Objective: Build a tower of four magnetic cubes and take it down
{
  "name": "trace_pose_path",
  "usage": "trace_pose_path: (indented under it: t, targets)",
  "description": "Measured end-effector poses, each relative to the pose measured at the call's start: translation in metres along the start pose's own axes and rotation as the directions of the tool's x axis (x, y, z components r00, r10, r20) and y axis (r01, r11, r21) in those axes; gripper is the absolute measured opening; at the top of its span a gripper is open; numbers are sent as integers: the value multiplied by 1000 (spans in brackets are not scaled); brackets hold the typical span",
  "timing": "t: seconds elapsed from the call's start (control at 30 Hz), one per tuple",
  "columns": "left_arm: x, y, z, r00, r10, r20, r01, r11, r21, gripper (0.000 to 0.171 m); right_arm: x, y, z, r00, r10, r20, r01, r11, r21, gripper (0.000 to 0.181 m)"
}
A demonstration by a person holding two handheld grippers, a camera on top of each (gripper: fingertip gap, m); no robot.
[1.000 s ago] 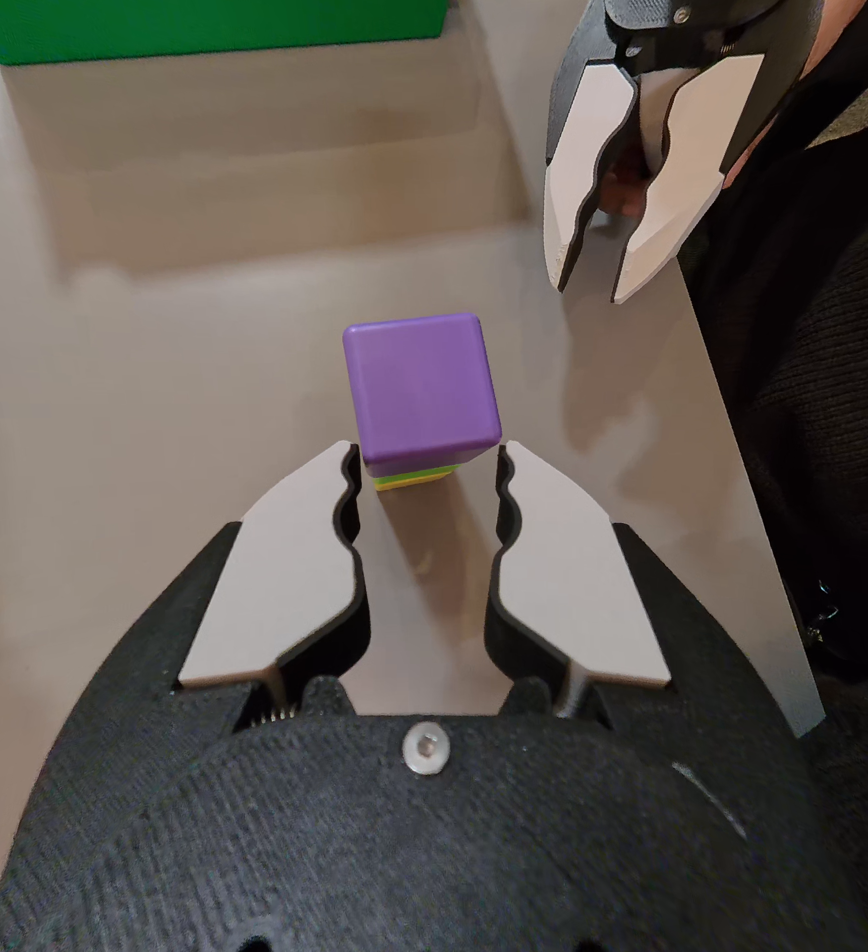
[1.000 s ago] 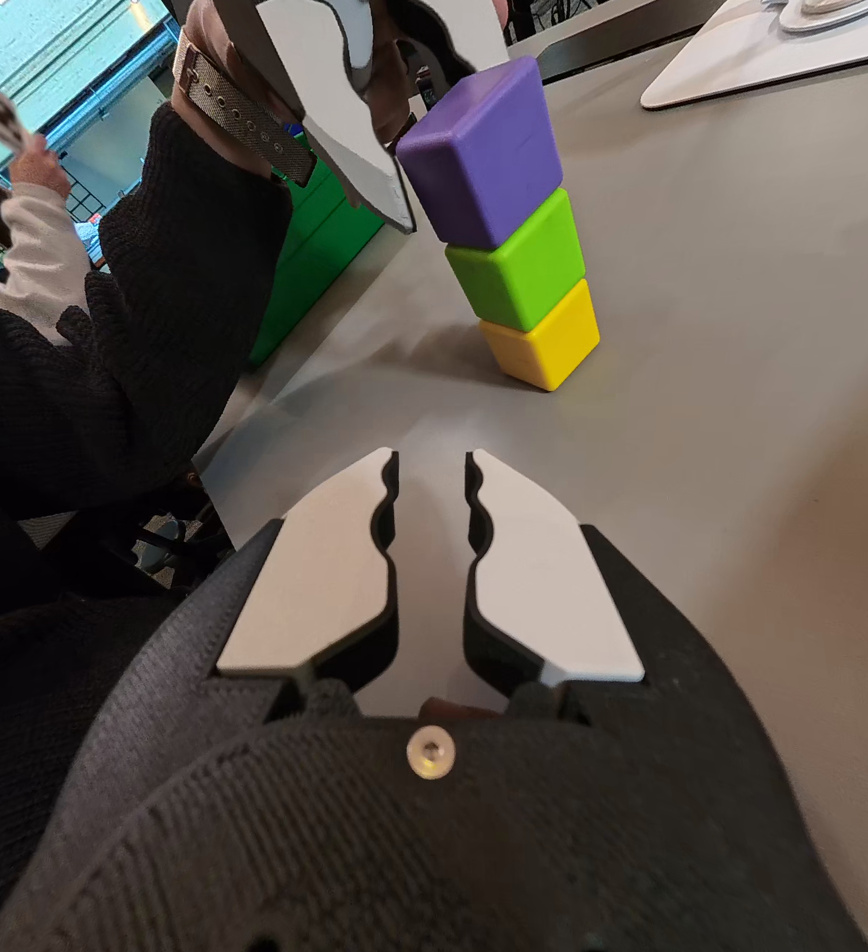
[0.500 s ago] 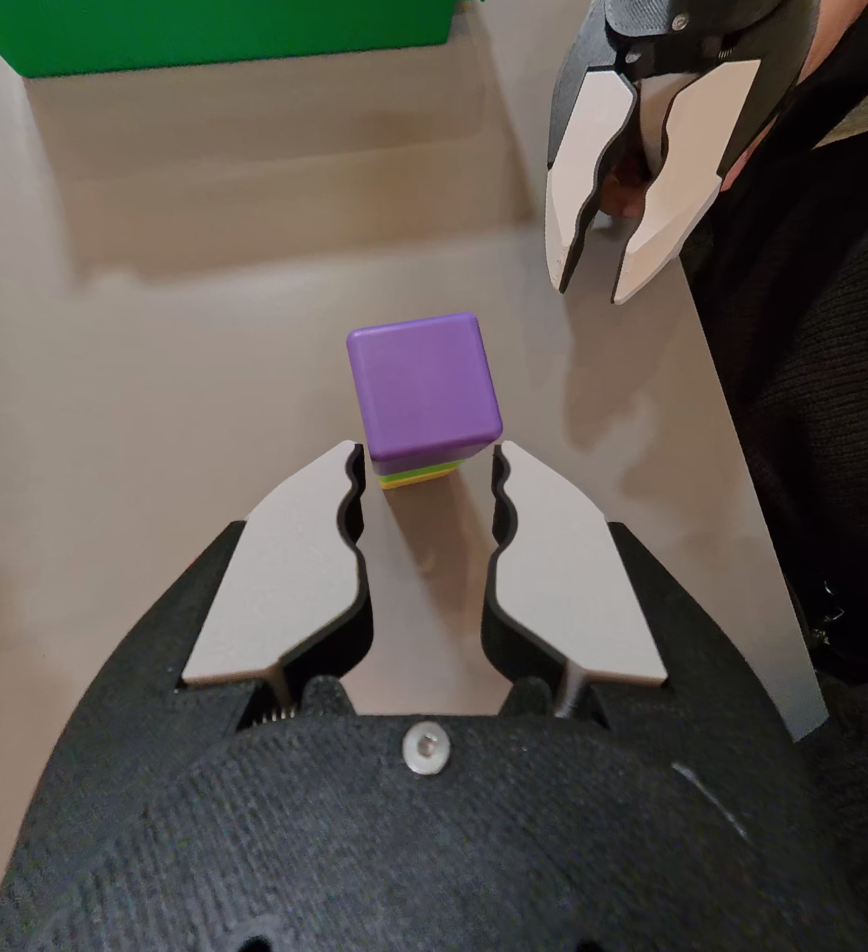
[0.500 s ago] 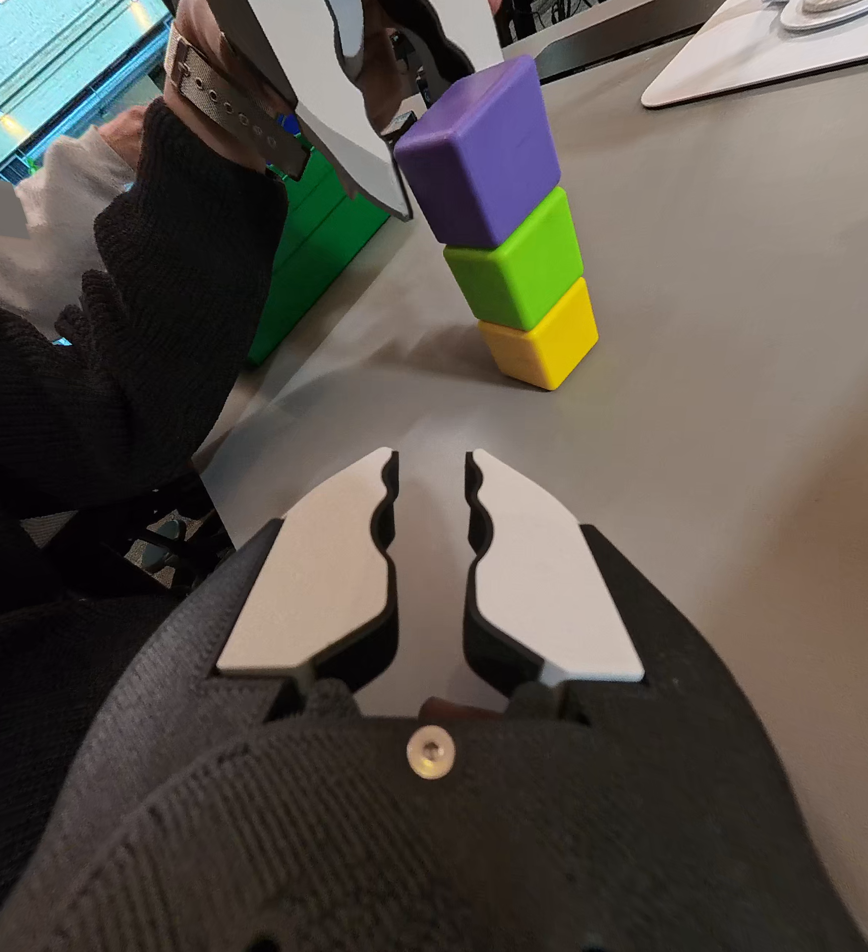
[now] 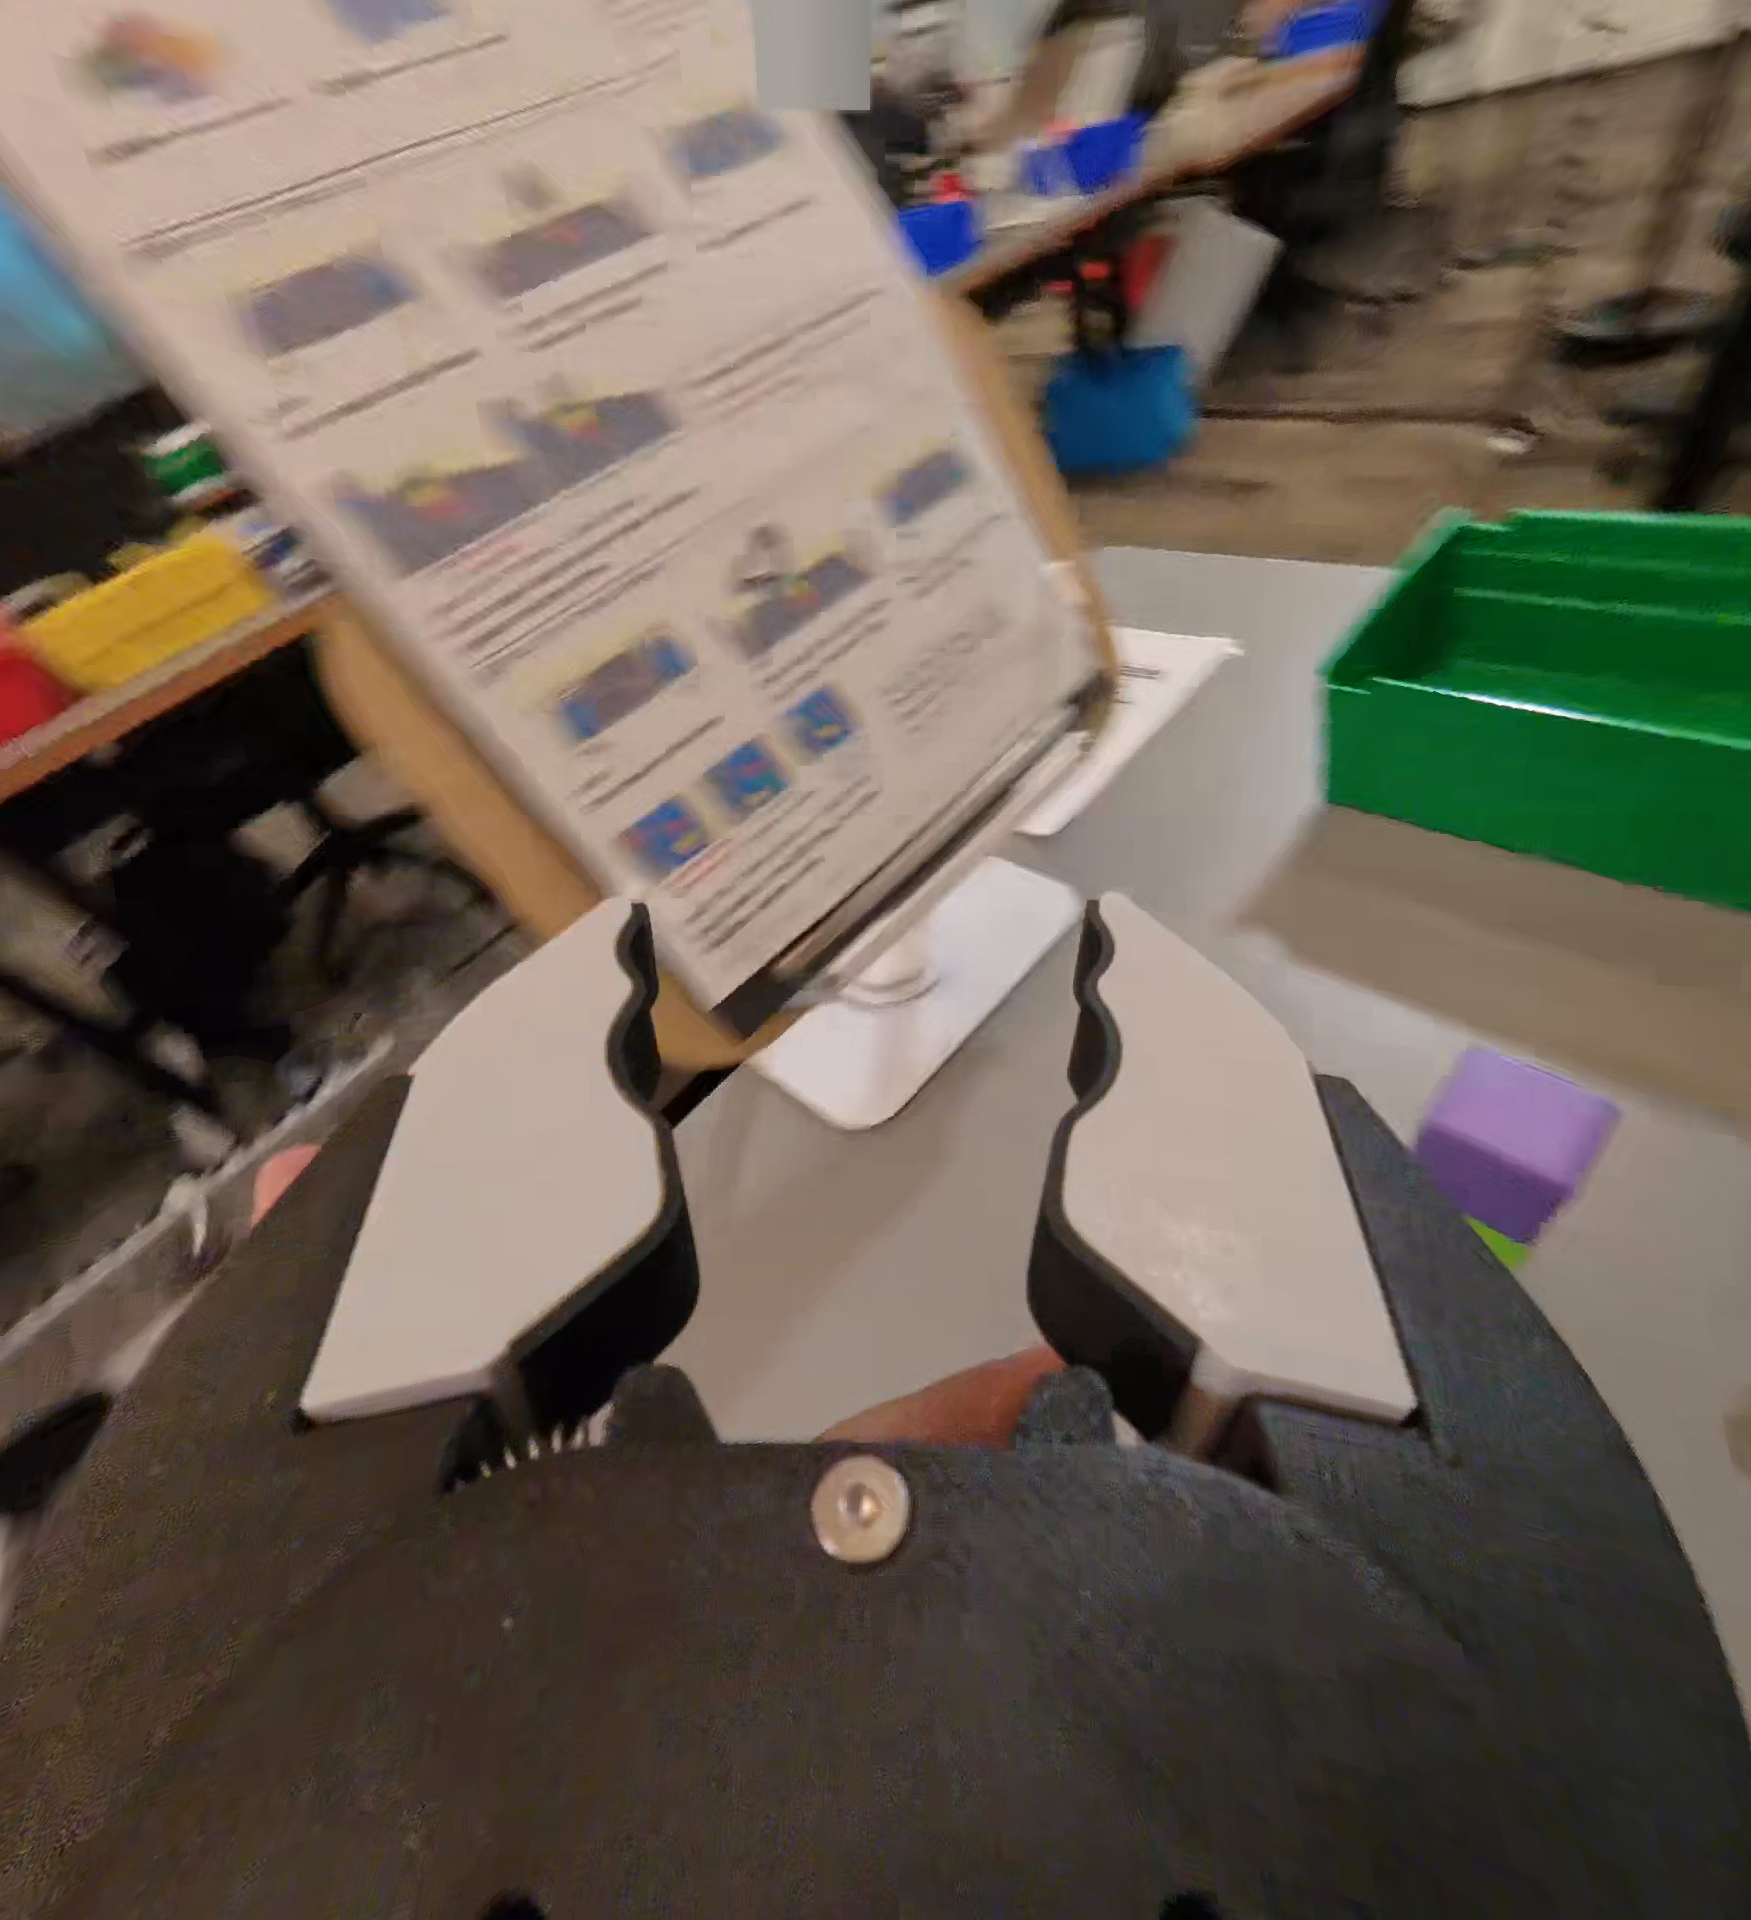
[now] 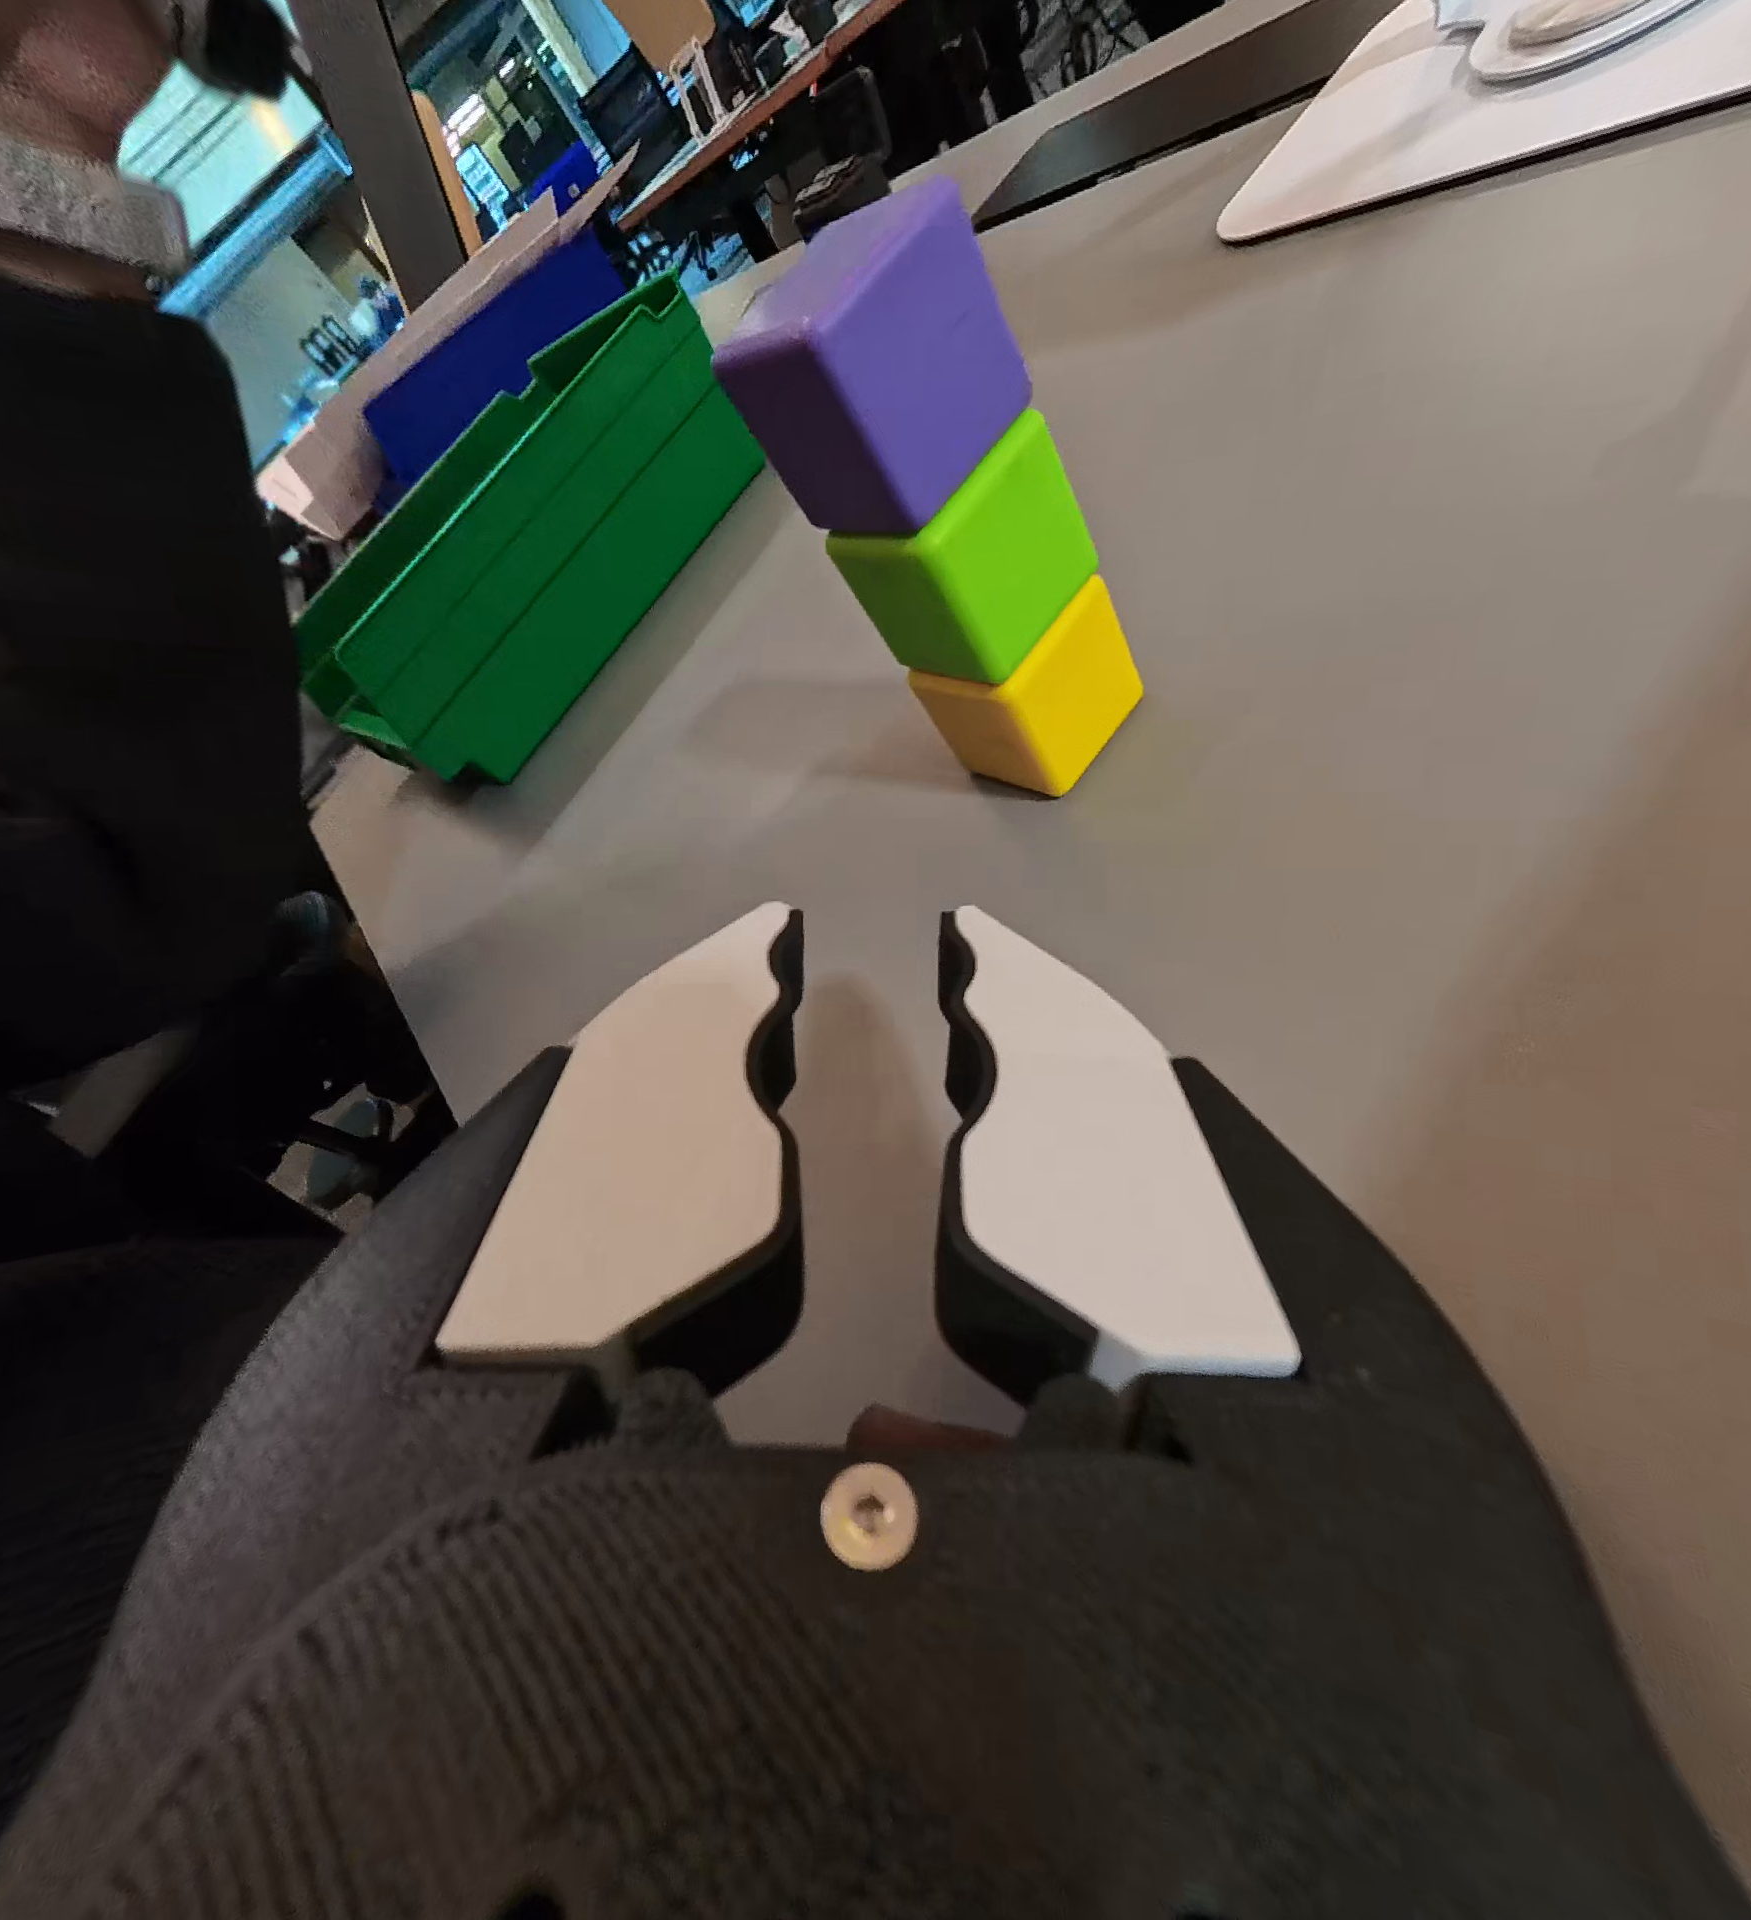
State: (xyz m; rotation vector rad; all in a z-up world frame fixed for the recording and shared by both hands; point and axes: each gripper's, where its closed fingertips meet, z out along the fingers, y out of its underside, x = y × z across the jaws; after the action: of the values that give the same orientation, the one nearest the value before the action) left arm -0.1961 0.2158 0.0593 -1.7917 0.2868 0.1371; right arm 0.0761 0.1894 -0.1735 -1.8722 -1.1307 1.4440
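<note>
The left gripper [image 5: 866, 1023] is spread and empty; the right gripper [image 6: 871, 987] is parted, empty, low before the stack. The purple cube [image 6: 876, 379] sits atop the green cube [image 6: 964, 551] and yellow cube [image 6: 1032, 696]. A nudge from either gripper could probably topple them, though the left view is blurred.

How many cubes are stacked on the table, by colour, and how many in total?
Purple cube: 1
Green cube: 1
Yellow cube: 1
Total: 3, in one stack with purple on top and yellow at the bottom.
</note>
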Motion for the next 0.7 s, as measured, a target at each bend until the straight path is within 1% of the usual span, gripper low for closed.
trace_pose_path:
  t: [0.03,0.07,0.1,0.13,0.2,0.27,0.3,0.37,0.4,0.43,0.47,0.5,0.53,0.6,0.67,0.7]
  targets:
    - [-21,10,-11,996,-51,74,53,998,-27,78,1,-1,-1,1000,13,1,-13,1000,9,25]
    - [-43,26,-23,983,-92,156,104,992,-69,78,1,-3,-2,1000,26,6,-26,1000,18,25]
    - [-67,48,-36,960,-126,251,159,981,-115,78,1,-3,-2,999,38,13,-38,999,23,25]
    - [-92,73,-52,921,-154,359,222,963,-156,77,1,-4,-2,999,46,18,-47,999,24,25]
    - [-137,130,-90,796,-189,575,357,914,-194,69,0,-3,0,999,46,20,-47,999,19,25]
    - [-168,185,-123,659,-221,719,475,863,-171,63,-1,-3,1,999,40,23,-40,999,14,25]
    - [-176,212,-132,617,-245,748,531,831,-166,63,-2,-3,1,999,38,28,-38,999,14,25]
    - [-177,259,-138,564,-334,755,670,720,-181,66,-4,-3,2,999,34,34,-34,999,11,25]
    - [-175,277,-140,529,-382,758,731,659,-178,67,-4,-3,3,999,33,36,-33,999,9,25]
    - [-172,290,-139,502,-423,754,772,612,-171,67,-5,-3,3,999,33,38,-33,999,11,25]
    - [-168,300,-137,489,-457,743,797,580,-168,67,-5,-4,3,999,33,39,-34,999,12,25]
    - [-166,308,-137,477,-464,747,811,560,-170,67,-5,-4,3,999,34,40,-35,999,12,25]
    - [-166,316,-138,473,-441,763,813,552,-184,67,-5,-4,3,999,35,41,-35,999,12,25]
    - [-168,335,-146,462,-350,815,814,533,-233,72,-5,-4,3,998,37,42,-37,999,12,25]
    - [-170,350,-156,430,-257,866,820,511,-256,73,-5,-4,3,998,37,42,-37,999,14,25]
    - [-169,356,-157,420,-241,875,827,499,-260,73,-6,-4,3,998,36,43,-37,999,14,25]
